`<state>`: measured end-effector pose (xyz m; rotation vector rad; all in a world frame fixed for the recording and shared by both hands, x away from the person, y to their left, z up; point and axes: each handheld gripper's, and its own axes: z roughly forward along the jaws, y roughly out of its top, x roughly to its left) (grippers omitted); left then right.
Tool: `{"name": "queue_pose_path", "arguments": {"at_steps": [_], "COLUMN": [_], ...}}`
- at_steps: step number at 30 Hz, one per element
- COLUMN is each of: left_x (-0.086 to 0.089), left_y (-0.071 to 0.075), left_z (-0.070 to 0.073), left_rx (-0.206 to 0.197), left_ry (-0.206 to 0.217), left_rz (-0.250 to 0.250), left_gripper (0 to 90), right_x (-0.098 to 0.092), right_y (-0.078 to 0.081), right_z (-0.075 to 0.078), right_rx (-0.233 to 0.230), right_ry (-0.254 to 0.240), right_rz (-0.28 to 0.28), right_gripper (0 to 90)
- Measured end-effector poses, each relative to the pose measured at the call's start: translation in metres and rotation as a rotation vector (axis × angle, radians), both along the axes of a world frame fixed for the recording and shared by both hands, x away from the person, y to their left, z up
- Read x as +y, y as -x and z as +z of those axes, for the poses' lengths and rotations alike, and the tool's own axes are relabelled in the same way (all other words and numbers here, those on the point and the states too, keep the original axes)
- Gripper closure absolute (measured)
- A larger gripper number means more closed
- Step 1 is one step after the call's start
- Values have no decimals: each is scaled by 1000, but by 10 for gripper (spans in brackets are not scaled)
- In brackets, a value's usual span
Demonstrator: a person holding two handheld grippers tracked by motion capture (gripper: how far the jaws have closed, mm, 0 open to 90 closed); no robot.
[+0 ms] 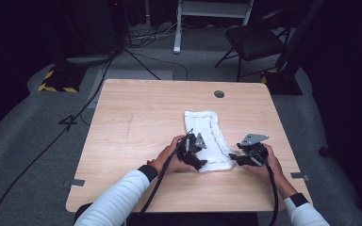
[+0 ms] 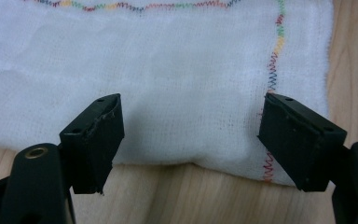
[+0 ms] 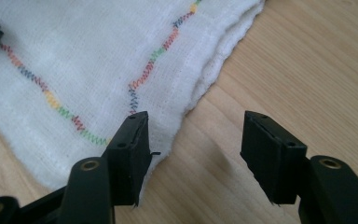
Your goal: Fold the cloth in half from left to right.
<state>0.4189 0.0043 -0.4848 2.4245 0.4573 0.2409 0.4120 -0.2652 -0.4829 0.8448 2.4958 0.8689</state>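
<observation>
both grippers, left gripper [image 2: 191, 140] and right gripper [image 3: 193, 156], gape over the white cloth [image 2: 168, 79], gripping nothing.

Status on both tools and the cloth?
Left tool open, right tool open. White folded cloth with rainbow stitching flat on table, ungripped. Nothing in the way.

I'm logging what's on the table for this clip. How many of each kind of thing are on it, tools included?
White cloth with coloured stitching: 1
Hand-held tools: 2, the left tool and the right tool, both with jaws open at the cloth's near edge
Total: 3
</observation>
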Motion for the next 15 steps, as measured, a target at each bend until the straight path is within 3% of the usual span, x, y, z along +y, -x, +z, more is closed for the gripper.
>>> {"name": "queue_pose_path", "arguments": {"at_steps": [3,6,8,15], "left_x": [3,5,7,23], "left_y": [2,6,10,17], "left_z": [-2,-2,-2,-3], "left_rx": [3,-23,-28,11], "left_ry": [-10,-23,-28,-13], "left_rz": [6,5,7,28], "left_gripper": [228,228,229,229], "right_x": [0,0,0,12], "right_y": [2,6,8,23], "right_z": [0,-2,-3,-2], "right_rx": [14,25,42,51], "right_ry": [3,11,-8,-6], "right_rz": [15,29,38,88], "right_gripper": [420,433,431,430]}}
